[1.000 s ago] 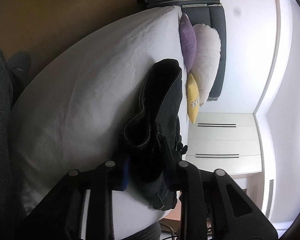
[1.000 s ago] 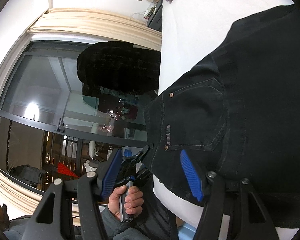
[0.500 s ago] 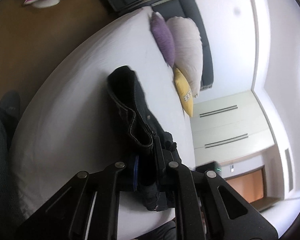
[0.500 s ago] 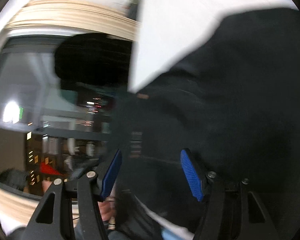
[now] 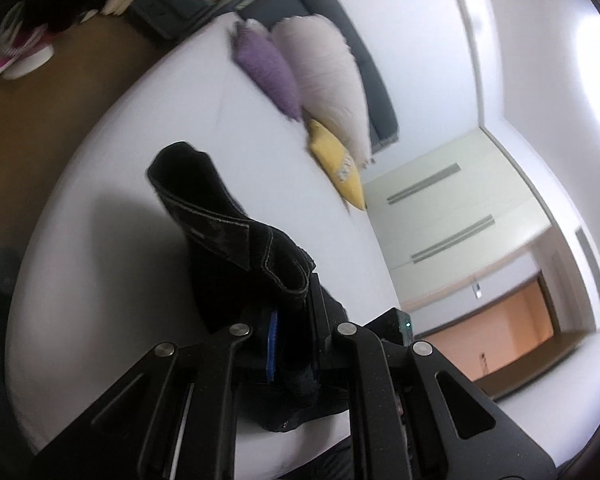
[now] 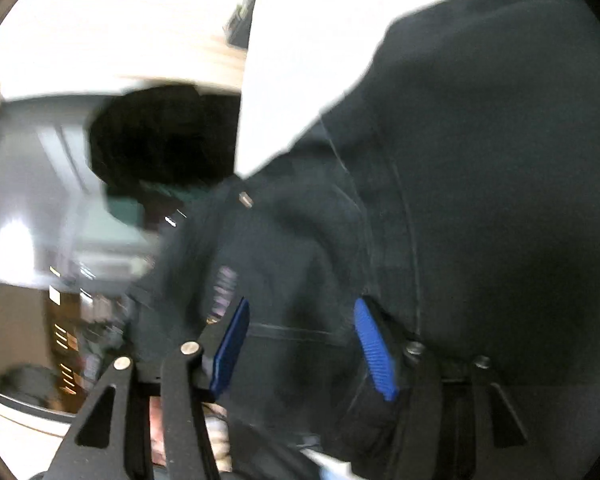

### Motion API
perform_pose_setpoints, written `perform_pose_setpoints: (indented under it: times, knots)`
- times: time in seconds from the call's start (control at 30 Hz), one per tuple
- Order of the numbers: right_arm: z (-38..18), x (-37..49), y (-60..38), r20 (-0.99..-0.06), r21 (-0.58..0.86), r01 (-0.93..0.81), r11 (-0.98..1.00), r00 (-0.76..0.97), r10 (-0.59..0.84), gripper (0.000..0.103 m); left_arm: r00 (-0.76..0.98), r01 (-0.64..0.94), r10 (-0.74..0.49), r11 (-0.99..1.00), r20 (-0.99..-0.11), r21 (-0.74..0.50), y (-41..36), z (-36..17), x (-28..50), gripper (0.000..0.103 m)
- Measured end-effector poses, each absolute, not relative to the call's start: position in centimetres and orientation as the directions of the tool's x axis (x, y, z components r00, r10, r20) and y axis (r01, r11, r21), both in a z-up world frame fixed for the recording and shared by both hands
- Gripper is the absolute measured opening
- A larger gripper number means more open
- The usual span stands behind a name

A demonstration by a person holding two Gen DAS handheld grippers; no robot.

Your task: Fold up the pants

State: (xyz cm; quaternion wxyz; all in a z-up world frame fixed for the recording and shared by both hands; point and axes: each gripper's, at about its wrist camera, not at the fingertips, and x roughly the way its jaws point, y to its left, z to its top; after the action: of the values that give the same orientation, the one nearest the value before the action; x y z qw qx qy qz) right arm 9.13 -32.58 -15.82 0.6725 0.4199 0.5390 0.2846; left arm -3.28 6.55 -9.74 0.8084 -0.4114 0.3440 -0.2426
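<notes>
Surface: white bed sheet covering the mattress, wooden floor at 9 to 11 o'clock in the left wrist view
Pants: one pair of black pants, lifted off the sheet at the near end, running from the left gripper toward 11 o'clock
Left gripper: left gripper clenched on a bunched fold of the pants, jaws just closed, cloth pinched between the blue pads
Right gripper: right gripper with jaws spread, blue pads apart, pants cloth filling the gap and spreading toward 1 o'clock; pad contact cannot be told, view blurred
Cushions: three at 12 to 1 o'clock, purple cushion, white pillow, yellow cushion, well apart from the pants
Background: one wardrobe at 2 o'clock; dark window at 9 o'clock in the right wrist view
</notes>
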Motion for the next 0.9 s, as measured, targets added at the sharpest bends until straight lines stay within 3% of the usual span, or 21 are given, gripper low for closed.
perform_pose_setpoints:
  times: [0.07,0.2,0.47,0.7,0.8,0.9]
  knots:
    - [-14.1,9.0,-34.7,-0.442,0.891,0.047,0.452,0.326,0.836,0.071,0.631,0.175,-0.692,0.568,-0.352,-0.804,4.2,-7.5,-2.5,0.010]
    - [-10.9,9.7,-37.7,-0.411,0.902,0.017,0.432,0.339,0.846,0.071,0.576,0.299,-0.736,0.594,-0.355,-0.747,-2.3,-4.3,-0.9,0.010]
    - [-2.6,10.2,-39.8,-0.452,0.845,-0.154,0.512,0.303,0.839,0.084,0.398,0.481,-0.809,0.586,-0.433,-0.653,-17.4,-4.2,0.6,0.010]
    - [-4.5,8.9,-41.9,-0.609,0.750,-0.105,0.653,0.277,0.743,0.086,0.315,0.567,-0.787,0.605,-0.531,-0.559,-24.8,-6.3,-0.4,0.010]
    - [-7.1,9.4,-43.5,-0.649,0.737,-0.010,0.676,0.271,0.711,0.075,0.308,0.590,-0.768,0.617,-0.561,-0.521,-26.6,-6.6,-0.5,0.010]
    - [-9.2,9.1,-45.3,-0.663,0.739,0.083,0.669,0.265,0.700,0.074,0.306,0.605,-0.756,0.624,-0.579,-0.495,-27.8,-7.0,-0.2,0.010]
